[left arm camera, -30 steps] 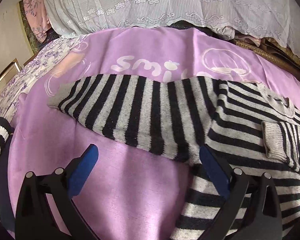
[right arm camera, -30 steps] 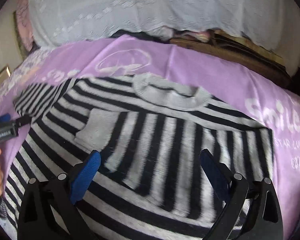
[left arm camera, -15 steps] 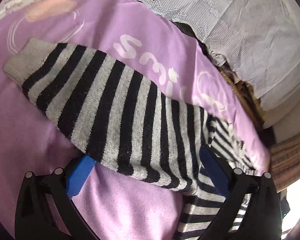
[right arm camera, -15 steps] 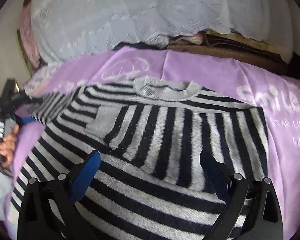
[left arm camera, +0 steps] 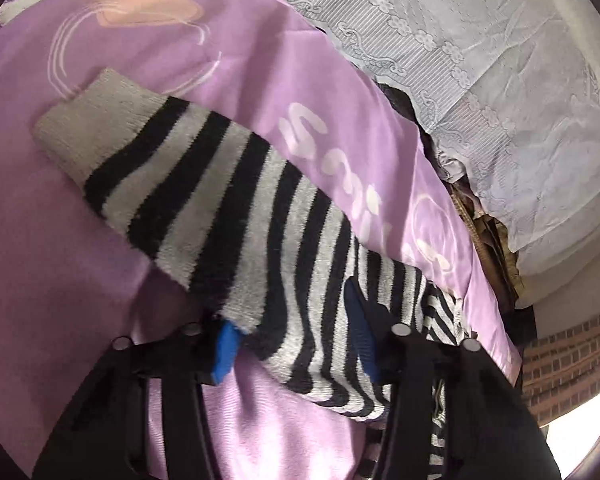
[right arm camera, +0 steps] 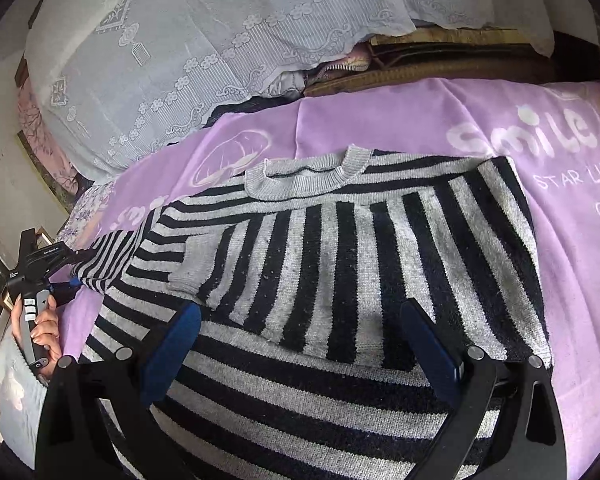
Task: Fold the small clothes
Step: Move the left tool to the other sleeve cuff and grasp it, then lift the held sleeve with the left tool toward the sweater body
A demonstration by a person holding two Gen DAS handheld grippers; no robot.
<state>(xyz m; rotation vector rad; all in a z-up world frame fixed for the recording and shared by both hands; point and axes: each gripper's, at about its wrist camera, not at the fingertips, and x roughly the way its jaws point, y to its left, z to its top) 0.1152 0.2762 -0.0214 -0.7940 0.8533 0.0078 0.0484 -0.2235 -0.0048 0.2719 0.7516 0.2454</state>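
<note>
Soft daylight, slight blur, fisheye edges

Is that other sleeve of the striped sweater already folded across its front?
Yes: in the right wrist view one sleeve lies across the chest of the striped sweater, its grey cuff below the collar.

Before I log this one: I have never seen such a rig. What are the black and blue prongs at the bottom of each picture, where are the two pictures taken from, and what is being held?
There is no robot here. A person carries a handheld two-finger gripper in each hand, and each has a wide-angle camera looking out along its blue-padded fingers.

The left wrist view shows the left gripper. Its jaws have just been closing, and they now pinch the outstretched sleeve of a black and grey striped sweater.

The right wrist view shows the right gripper open above the sweater's body, holding nothing. At that picture's left edge you see the person's hand gripping the other tool's handle.

The sweater lies on a purple blanket, its other sleeve already folded across the chest.
</note>
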